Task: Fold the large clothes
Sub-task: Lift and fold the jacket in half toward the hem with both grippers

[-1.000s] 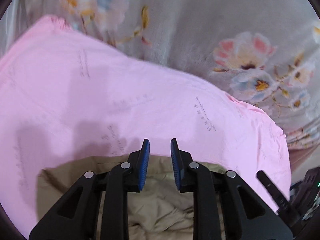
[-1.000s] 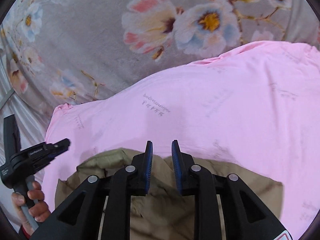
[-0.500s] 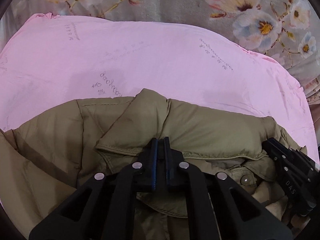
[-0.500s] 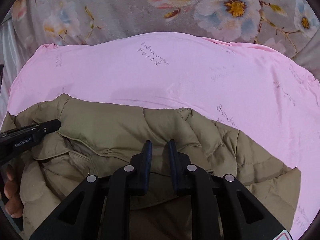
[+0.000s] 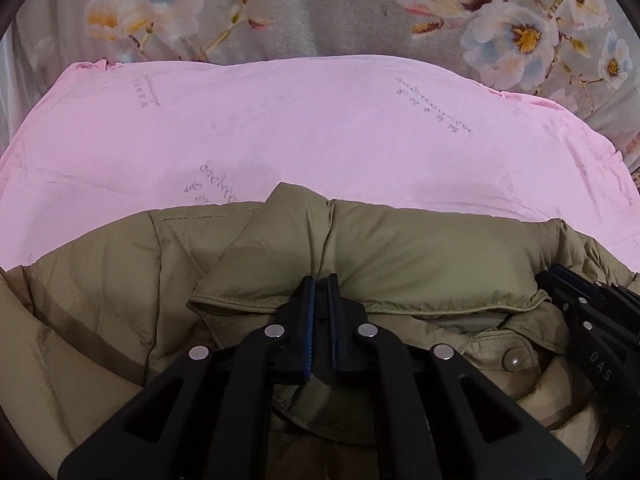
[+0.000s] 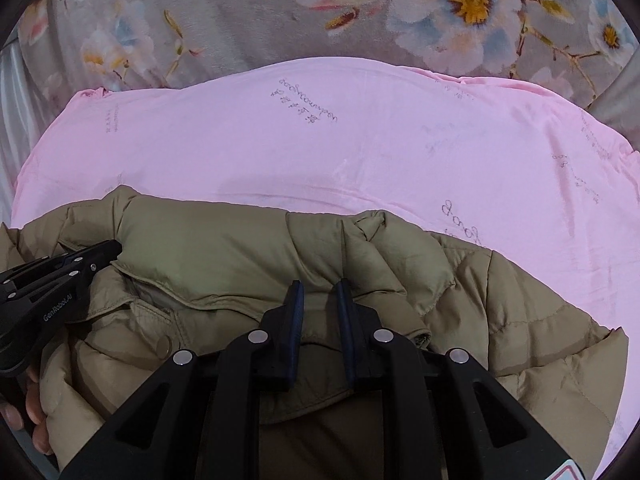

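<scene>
- Olive-khaki quilted puffer jacket (image 5: 400, 256) is lying bunched on the near part of a pink printed sheet (image 5: 320, 136), which is covering a grey floral blanket (image 5: 320, 8); collar is facing both cameras, quilted shoulder panel (image 6: 520, 304) is spilling toward the right.
- Left gripper (image 5: 319, 292) is sitting with its blue pads pressed nearly together, pinching a thin fold of the collar edge (image 5: 248, 304); the bite is looking shallow.
- Right gripper (image 6: 319, 300) is resting on the collar with a narrow gap between its fingers and fabric puckering up into that gap; judged clamped on the jacket, though how much cloth is inside is not clear.
- Left gripper is also showing at the left edge of the right wrist view (image 6: 60, 268), with bare fingers (image 6: 28, 408) of the person on its handle below.
- Snap button (image 5: 513, 361) is showing on the placket under the collar.
- Risk: slick shell fabric is likely slipping out of the left pinch if lifted fast, since only an edge is being held.
- Risk: the padded body is heavy, so uneven lifting is probably twisting the collar and skewing any fold.
- Risk: dragging the jacket is likely pulling the pink sheet into wrinkles.
- Risk: both grips are sitting close together, so the sleeves are probably sagging and bunching underneath.
</scene>
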Motion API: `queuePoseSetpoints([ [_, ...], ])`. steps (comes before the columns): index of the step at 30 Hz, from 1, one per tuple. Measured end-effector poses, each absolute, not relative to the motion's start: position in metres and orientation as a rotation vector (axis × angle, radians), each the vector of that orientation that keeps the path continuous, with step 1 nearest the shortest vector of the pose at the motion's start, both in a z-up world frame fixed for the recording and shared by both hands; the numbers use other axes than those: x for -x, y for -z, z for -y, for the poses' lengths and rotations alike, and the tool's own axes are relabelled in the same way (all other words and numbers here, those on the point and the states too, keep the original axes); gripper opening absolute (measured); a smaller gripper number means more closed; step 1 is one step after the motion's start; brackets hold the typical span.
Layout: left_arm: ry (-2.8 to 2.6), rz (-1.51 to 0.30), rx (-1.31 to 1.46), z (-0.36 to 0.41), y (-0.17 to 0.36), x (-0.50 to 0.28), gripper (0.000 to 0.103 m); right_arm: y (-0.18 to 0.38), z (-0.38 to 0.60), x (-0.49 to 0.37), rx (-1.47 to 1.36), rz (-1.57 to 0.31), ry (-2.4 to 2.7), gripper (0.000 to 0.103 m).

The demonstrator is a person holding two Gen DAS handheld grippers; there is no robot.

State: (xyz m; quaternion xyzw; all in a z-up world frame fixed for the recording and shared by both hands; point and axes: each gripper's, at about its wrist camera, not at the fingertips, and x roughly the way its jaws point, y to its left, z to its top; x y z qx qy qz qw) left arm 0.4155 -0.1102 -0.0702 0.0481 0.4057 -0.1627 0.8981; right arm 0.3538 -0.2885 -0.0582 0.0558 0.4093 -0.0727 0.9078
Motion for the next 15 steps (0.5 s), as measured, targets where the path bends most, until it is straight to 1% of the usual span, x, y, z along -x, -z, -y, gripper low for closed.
queuePoseSetpoints([
  [15,0.308,-0.823,-0.155,0.1197,0.0698,-0.4139,0.005,0.0584,0.2891,-0.3553,-0.126,-0.837,0.145,0.015],
])
